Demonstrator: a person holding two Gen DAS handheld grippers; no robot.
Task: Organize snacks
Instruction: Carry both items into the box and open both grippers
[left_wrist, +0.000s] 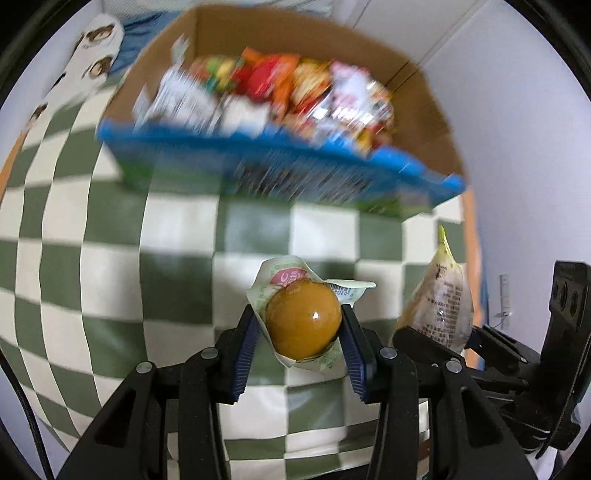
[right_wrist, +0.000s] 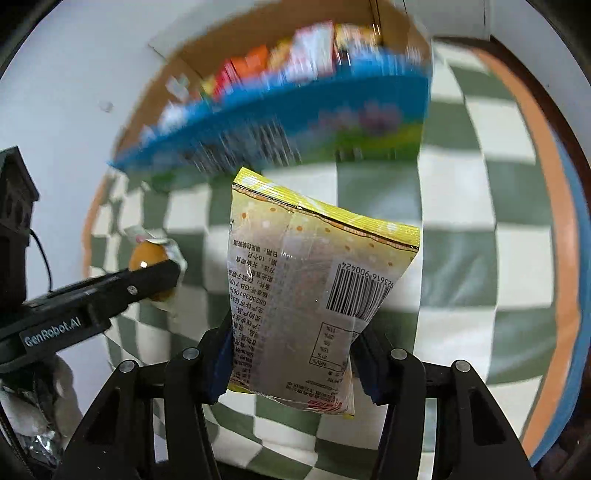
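My left gripper is shut on a small wrapped snack with a round orange-brown middle, held above the green-and-white checked cloth. The same snack shows at the left of the right wrist view, with the left gripper's finger across it. My right gripper is shut on a yellow-edged clear snack packet with a barcode, lifted off the cloth. That packet appears at the right of the left wrist view. Ahead stands a cardboard box with a blue printed front, filled with several colourful snack packs.
The checked cloth covers the surface below both grippers, with an orange and blue border at the right. The box is blurred. A white wall lies behind it. A printed white cloth sits at the far left.
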